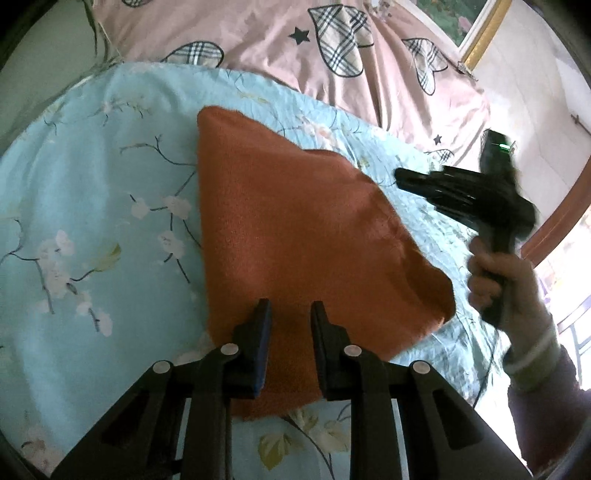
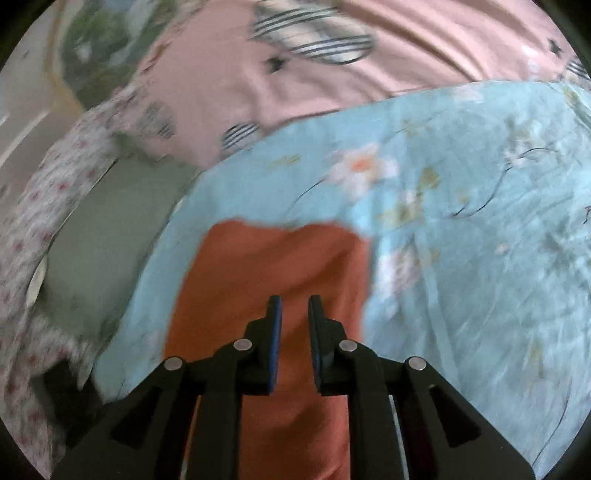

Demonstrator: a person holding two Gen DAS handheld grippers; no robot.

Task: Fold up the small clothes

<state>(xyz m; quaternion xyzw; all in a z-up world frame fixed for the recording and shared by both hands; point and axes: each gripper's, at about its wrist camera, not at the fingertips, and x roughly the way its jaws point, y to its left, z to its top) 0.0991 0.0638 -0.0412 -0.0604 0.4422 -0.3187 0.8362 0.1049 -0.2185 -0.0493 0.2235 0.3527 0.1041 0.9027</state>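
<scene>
Cloth (image 1: 295, 236), rust-orange, folded, lying flat on blue floral sheet (image 1: 92, 206), long axis running from near edge under the camera up toward top left corner, right side widening to a rounded lower-right corner. Seen from the left wrist: left gripper (image 1: 290, 314) poised over cloth's near end, jaws parted with a gap, gripping nothing, cloth visible between the fingers. Off to the right, right gripper (image 1: 402, 177) held in a gloved hand (image 1: 506, 280), raised beside cloth's right edge, tips pointing left toward cloth, blurred; jaw state not readable from here. Pink quilt (image 1: 258, 33) with plaid hearts beyond the sheet. Seen from the right wrist, all smeared: right gripper (image 2: 294, 306) over the cloth (image 2: 266, 266), jaws apart, nothing between them; cloth stretching away lengthwise from the camera, far edge squared off on the sheet (image 2: 480, 221). Quilt (image 2: 332, 81) behind, green pillow (image 2: 110, 236) at left.
</scene>
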